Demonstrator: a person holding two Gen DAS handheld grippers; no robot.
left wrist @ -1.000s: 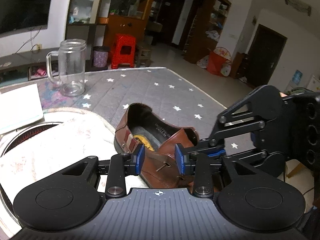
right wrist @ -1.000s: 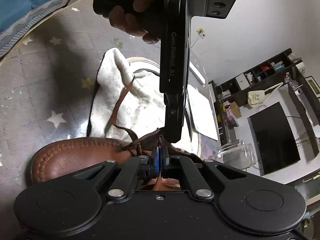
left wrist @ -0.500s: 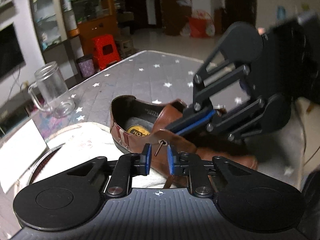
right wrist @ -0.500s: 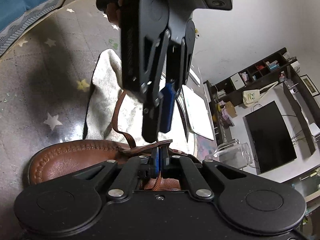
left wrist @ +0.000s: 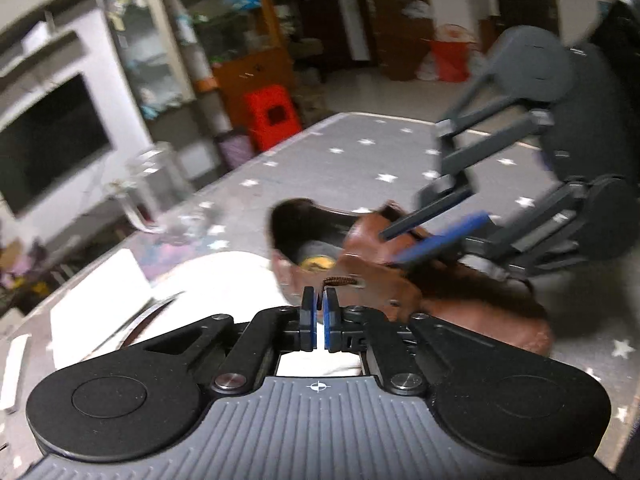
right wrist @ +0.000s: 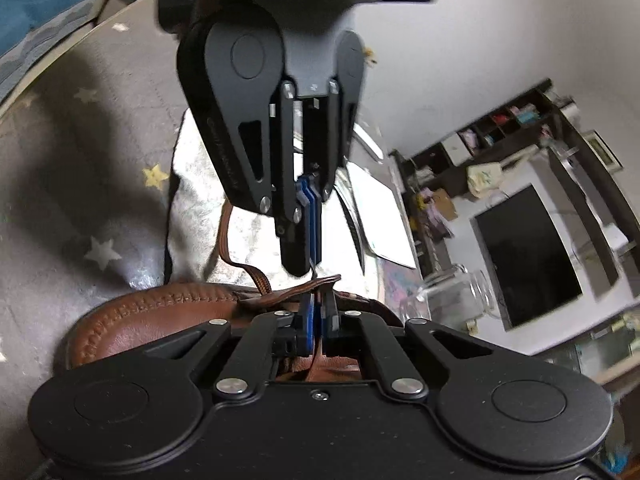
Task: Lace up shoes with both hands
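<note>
So the brown leather shoe sits on the grey star-print mat, its inner side right up against a white fluffy towel, and everything else here is placed off that shoe. Biggest change from a second ago: the left gripper was spread wide over the shoe's tongue, and now its blue pads are pressed together just off the shoe's near edge, pinching the tip of the brown shoelace; you can see the dark braided end poking out right above the fingertips in the left view. From the right wrist view the left gripper comes down from above and nips the lace just over the eyelet area. It has also rolled and swung round, since the glass mug beyond the shoe's heel has slid off to the left and gone blurry. The right gripper hovers over the shoe's lacing area and was clamped tight on the lace before; now its jaws are opening, with the lace strand still running between the pads, though I can't tell if it still touches them. A loop of lace trails from the shoe onto the towel. The shoe itself hasn't really shifted.
</note>
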